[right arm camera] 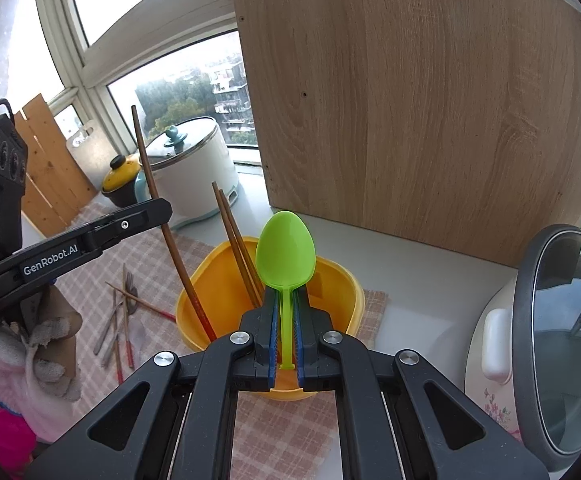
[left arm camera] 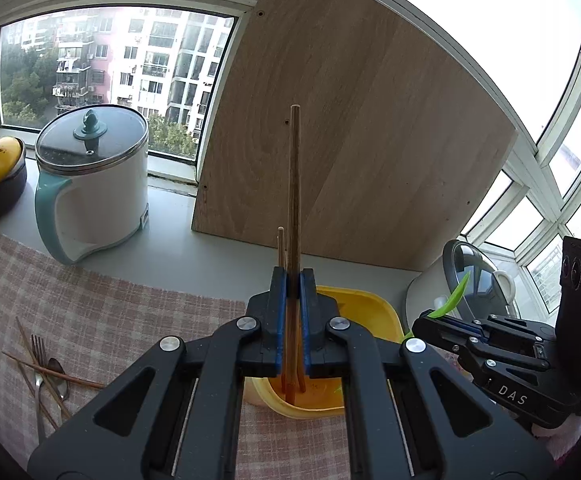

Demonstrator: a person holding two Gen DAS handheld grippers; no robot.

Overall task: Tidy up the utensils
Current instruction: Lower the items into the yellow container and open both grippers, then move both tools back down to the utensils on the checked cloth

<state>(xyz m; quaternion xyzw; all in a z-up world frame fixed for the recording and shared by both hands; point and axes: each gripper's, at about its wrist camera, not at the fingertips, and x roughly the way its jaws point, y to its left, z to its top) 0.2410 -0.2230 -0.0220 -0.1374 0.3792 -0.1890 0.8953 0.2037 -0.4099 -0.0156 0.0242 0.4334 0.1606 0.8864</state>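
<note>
Two handheld tongs work over a tall yellow plastic utensil holder [right arm camera: 330, 280] standing on a pink checked cloth [right arm camera: 282, 420] that covers the table by a window. The left tongs [left arm camera: 293, 312] are clamped on a long brown wooden chopstick [left arm camera: 295, 184], held nearly upright with its lower end down inside the holder; gripping it partway along the shaft seems meant to steer the tip into the opening so it stands rather than tips over. Two more brown chopsticks [right arm camera: 234, 244] already lean inside the holder against its wall, which keeps them upright and together. The right tongs [right arm camera: 286, 320] are clamped on the thin handle of a lime green plastic spoon [right arm camera: 285, 252], bowl upward, poised directly over the holder's near rim; holding it by the handle end with the bowl up suggests it is to be dropped in handle first. Whether the spoon's handle tip touches the holder's floor cannot be told. Off to the left on the cloth, well apart from the holder, lies a loose heap of utensils yet to be sorted: a metal fork [left arm camera: 39, 350], a metal spoon [left arm camera: 59, 376] and several red-tipped chopsticks [right arm camera: 146, 306] crossed over one another. Behind the holder a pale wooden board [right arm camera: 430, 100] leans against the window, with a white electric pot with glass lid [left arm camera: 94, 184] on the sill and a rice cooker [right arm camera: 538, 344] at the right.
</note>
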